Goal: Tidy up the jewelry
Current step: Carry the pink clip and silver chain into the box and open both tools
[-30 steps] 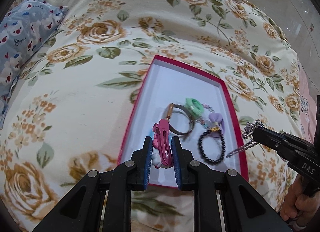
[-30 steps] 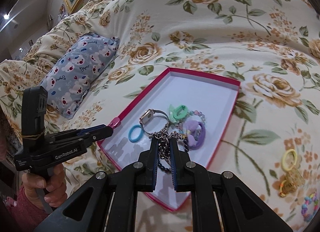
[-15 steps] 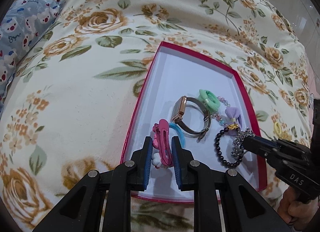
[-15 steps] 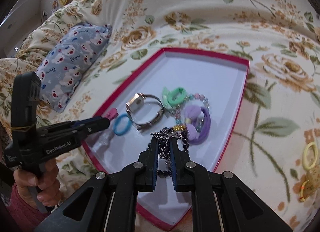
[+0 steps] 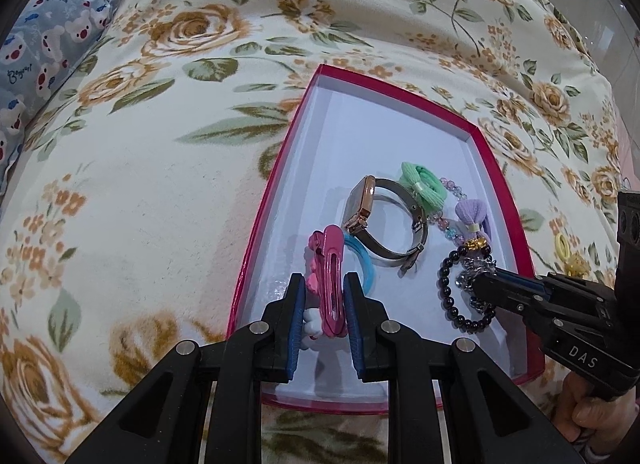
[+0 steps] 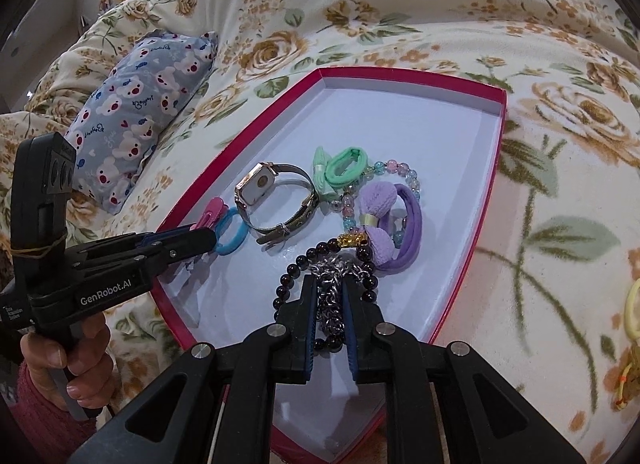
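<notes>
The left tongs [image 5: 323, 296] clamp a stiff pink hair clip [image 5: 332, 284] by its middle. The right tongs [image 6: 329, 304] pinch a limp silver chain [image 6: 334, 284], likely to slump and tangle over the red box [image 6: 400, 73].

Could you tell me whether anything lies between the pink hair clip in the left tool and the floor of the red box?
Nothing visible blocks it. The left tool holds the pink hair clip over bare white floor just inside the red box, by its left wall; the blue hair tie lies close on its right.

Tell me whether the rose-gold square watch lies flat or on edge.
On edge: the rose-gold square watch rests on its band in the red-rimmed box, face sideways.
</notes>
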Tool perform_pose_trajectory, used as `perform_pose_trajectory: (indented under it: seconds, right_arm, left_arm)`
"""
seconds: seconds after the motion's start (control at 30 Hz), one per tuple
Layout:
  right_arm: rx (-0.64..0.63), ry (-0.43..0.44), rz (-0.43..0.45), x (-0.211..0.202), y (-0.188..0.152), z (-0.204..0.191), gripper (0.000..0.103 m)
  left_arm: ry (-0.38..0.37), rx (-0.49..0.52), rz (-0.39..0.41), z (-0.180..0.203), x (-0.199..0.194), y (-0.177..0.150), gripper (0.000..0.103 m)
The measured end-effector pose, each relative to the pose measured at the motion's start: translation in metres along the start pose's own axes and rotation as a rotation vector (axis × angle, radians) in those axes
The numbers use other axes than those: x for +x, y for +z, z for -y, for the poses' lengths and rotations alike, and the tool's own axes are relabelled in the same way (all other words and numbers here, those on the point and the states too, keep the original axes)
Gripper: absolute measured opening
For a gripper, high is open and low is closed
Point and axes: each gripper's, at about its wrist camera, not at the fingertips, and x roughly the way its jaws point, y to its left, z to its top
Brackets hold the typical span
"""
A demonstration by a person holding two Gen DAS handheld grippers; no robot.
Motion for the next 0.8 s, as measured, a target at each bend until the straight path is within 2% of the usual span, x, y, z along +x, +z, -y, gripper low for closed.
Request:
perform_pose_trajectory:
  seconds: [0.33, 0.4, 0.57, 0.63, 0.7, 0.8]
  right_arm:
    - [0.022, 0.017, 0.014, -0.006, 0.001, 0.004, 0.017]
    - [0.023, 0.019, 0.019, -0.008, 0.001, 0.003, 0.02]
    - [0.026, 0.02, 0.03, -0.013, 0.0, 0.002, 0.037]
    - [0.031, 0.018, 0.041, -0.019, 0.0, 0.003, 0.038]
    - [0.036, 0.017, 0.052, -0.024, 0.0, 0.004, 0.04]
    - [0.039, 0.007, 0.084, -0.037, 0.0, 0.005, 0.049]
  left_arm:
    - [0.003, -0.006, 0.0, 0.001, -0.002, 0.0, 0.02]
    - [0.005, -0.002, 0.002, 0.002, -0.003, -0.001, 0.02]
    - [0.005, -0.011, -0.001, 0.001, -0.004, -0.002, 0.021]
    - [0.0, -0.019, 0.001, 0.001, -0.006, -0.002, 0.023]
    - [-0.001, -0.021, 0.008, 0.001, -0.01, -0.002, 0.034]
    - [0.002, -0.021, 0.029, 0.004, -0.02, -0.004, 0.052]
